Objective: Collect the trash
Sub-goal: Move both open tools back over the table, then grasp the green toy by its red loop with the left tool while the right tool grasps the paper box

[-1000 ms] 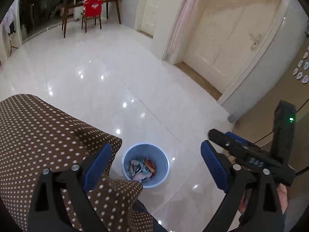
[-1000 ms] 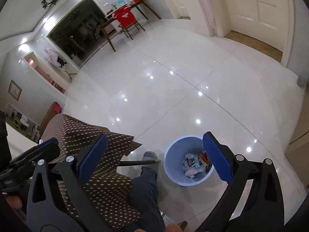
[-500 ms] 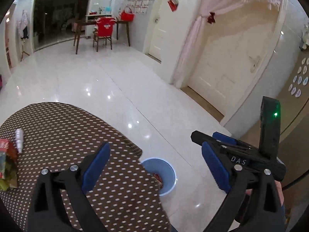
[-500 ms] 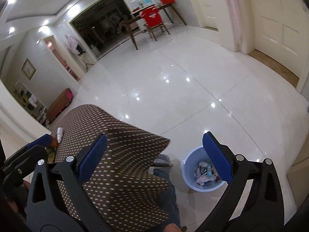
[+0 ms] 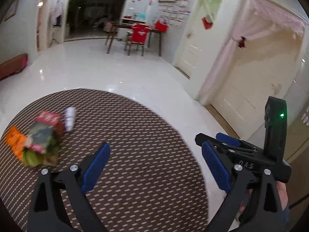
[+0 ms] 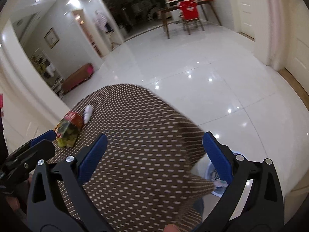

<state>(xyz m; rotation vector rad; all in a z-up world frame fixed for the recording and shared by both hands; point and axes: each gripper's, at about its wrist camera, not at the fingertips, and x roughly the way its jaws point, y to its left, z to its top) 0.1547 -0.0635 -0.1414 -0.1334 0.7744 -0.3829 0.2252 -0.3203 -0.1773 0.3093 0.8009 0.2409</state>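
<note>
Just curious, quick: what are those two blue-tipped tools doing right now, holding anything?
Left tool: open, holding nothing.
Right tool: open, holding nothing.

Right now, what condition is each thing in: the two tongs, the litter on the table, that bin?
Left tongs: open, holding nothing.
Right tongs: open, holding nothing.
Snack packets: crumpled in a heap on the tablecloth, untouched.
Small white bottle: lying on its side beside the packets.
Blue bin: on the floor, mostly hidden by the tablecloth, some trash inside.
</note>
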